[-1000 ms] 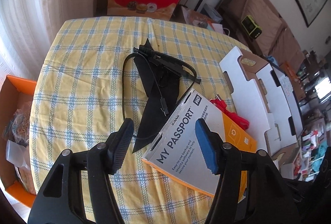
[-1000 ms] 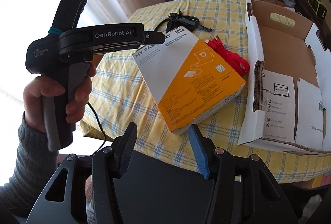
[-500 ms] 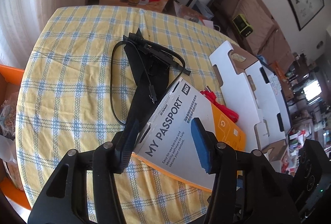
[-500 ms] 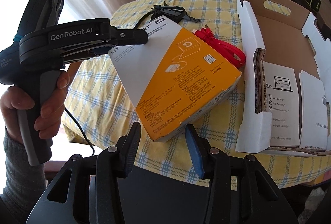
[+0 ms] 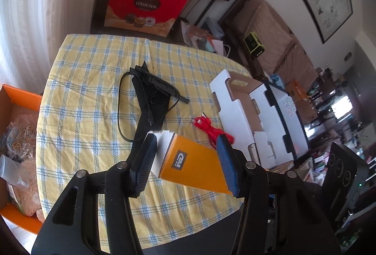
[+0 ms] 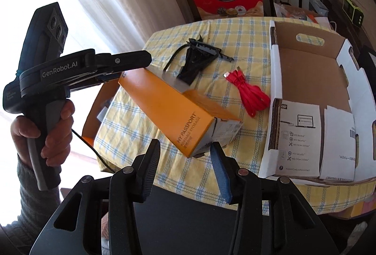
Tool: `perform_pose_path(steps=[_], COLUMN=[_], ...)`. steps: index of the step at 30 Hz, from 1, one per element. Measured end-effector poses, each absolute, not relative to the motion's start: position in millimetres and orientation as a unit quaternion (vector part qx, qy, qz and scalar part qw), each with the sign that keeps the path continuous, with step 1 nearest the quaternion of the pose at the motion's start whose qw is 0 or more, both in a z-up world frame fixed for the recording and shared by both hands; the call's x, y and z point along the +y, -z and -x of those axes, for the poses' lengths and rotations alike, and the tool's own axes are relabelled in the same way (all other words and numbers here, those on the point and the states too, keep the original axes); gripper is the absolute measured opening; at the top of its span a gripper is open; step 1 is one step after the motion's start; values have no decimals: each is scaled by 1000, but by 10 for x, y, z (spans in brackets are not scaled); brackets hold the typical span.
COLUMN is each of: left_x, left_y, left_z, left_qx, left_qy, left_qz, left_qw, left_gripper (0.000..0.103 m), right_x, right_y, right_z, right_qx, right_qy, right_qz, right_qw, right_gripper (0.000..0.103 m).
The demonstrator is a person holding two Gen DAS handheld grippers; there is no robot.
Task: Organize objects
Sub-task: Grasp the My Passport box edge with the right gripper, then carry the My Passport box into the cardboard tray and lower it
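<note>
My left gripper [image 5: 185, 151] is shut on the orange and white WD My Passport box [image 5: 188, 161] and holds it lifted and turned on edge above the table's front. In the right wrist view the box [image 6: 169, 109] hangs from the left gripper [image 6: 131, 66] at the left. My right gripper [image 6: 185, 161] is open, its fingers just below the box's near end without touching it. A red cable [image 6: 251, 92] and a black pouch with a black cable [image 6: 197, 62] lie on the yellow checked tablecloth [image 6: 235, 43].
An open cardboard box [image 6: 315, 81] with white flaps fills the table's right side. An orange bin [image 5: 18, 137] stands on the floor left of the table. A red gift bag [image 5: 143, 8] and a sofa lie beyond the far edge.
The left gripper has lifted the My Passport box off the table and turned it from flat onto its edge. The right gripper has opened slightly wider beneath its near end.
</note>
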State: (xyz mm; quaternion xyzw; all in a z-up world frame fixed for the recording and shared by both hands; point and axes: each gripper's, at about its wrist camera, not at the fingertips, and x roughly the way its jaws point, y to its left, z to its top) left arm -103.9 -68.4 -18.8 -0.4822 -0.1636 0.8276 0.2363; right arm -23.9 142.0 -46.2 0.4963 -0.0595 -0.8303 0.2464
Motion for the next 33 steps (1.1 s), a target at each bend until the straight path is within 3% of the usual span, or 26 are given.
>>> perform_pose_path(steps=[15,33], left_x=[-401,734], left_y=[-221,-584], left_z=[985,901], left_qx=[-175,-119], left_qy=[-835,-826], left_qz=[447,440], left_qw=[268,333], left_gripper=[48,50], right_x=[1877,2894], right_y=[-194,-542], right_z=[326,258], right_qx=[-78,-102], right_qy=[867,895], right_qz=[-439,-410], right_qw=[221,143], right_gripper=[46,46])
